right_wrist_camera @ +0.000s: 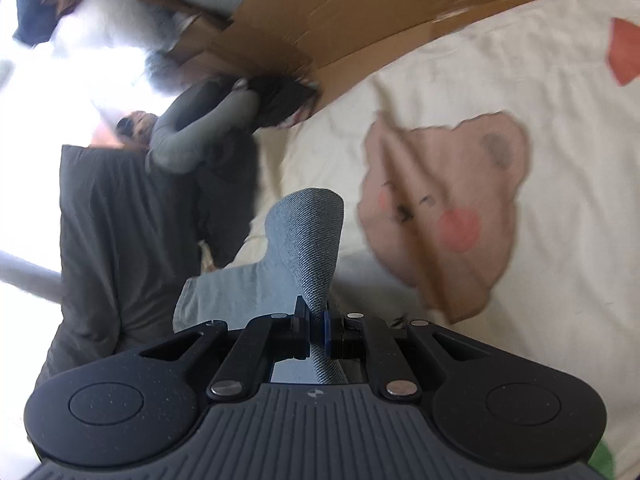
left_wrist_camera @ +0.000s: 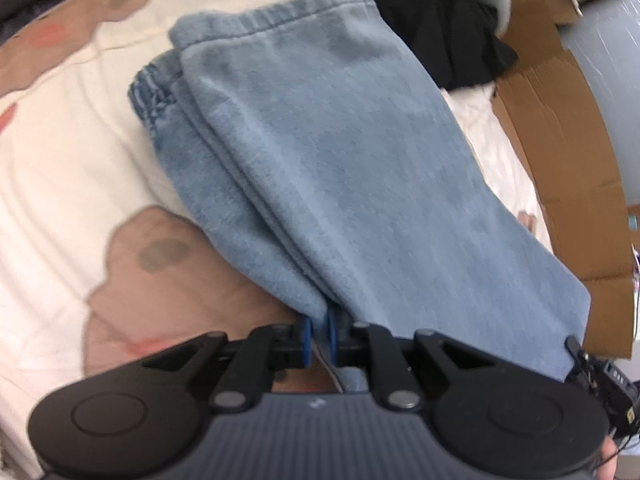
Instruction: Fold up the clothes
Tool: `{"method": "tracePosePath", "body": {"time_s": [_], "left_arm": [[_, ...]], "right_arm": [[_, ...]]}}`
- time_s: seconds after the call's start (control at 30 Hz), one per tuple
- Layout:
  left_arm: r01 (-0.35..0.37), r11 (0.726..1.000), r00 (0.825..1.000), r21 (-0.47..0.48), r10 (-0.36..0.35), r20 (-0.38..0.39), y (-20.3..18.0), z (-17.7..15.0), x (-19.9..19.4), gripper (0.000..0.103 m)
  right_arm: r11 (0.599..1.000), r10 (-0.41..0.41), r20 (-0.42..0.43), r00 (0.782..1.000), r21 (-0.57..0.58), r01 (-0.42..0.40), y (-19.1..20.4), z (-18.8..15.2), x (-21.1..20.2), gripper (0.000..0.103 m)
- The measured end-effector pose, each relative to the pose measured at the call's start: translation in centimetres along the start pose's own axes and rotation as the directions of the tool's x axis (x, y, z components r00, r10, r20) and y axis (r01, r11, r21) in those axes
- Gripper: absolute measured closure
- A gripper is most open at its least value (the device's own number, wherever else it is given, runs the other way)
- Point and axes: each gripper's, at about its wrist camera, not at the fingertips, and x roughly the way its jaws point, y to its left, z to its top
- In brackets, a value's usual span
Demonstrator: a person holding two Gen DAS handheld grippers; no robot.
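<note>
Here the folded light-blue jeans [left_wrist_camera: 320, 168] lie on the cream bear-print bedsheet [left_wrist_camera: 60, 184], long axis running from the left gripper [left_wrist_camera: 319, 336] up and away to the elastic waistband [left_wrist_camera: 256, 24] at the far end. Left jaws nearly closed, pinching the near fold. Right gripper [right_wrist_camera: 318, 330] likewise clamped tight on a denim edge [right_wrist_camera: 308, 232], lifted off the sheet.

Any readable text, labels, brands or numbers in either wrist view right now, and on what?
No readable text in either view.
Small pale mark on the left claw's grey ribbed body: a logo, too small to read.
Same mark on the right claw's body: unreadable.
Yellow tag at the right edge of the left wrist view: blurred.
</note>
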Motion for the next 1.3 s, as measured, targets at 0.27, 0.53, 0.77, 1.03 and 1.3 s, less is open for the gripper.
{"method": "tracePosePath", "body": {"time_s": [0.27,0.53,0.77,1.03,1.3], "left_arm": [[0.070,0.995,0.996,0.069,-0.066,-0.067,-3.8,-1.6,1.8,0.094],[0.129,0.981,0.985,0.142,-0.110,-0.135,-7.0,-2.8,4.5,0.094],[0.064,0.987,0.983,0.149,-0.036,-0.182,-5.9,-2.9,4.8,0.093],[-0.012,0.987,0.983,0.158,0.041,-0.180,-4.5,-2.7,3.4,0.092],[-0.046,0.975,0.989,0.219,0.076,-0.129,-4.5,-0.9,0.7,0.089]], "right_arm": [[0.998,-0.043,0.096,0.994,0.039,0.039,-1.9,2.1,-3.7,0.099],[0.990,-0.119,0.174,0.978,0.090,0.105,-4.5,3.6,-6.8,0.099],[0.983,-0.155,0.173,0.973,0.128,0.133,-8.4,2.5,-5.2,0.097],[0.973,-0.203,0.136,0.970,0.139,0.184,-10.6,1.3,-5.1,0.085],[0.974,-0.178,0.072,0.981,0.157,0.165,-12.8,-1.1,-6.3,0.083]]}}
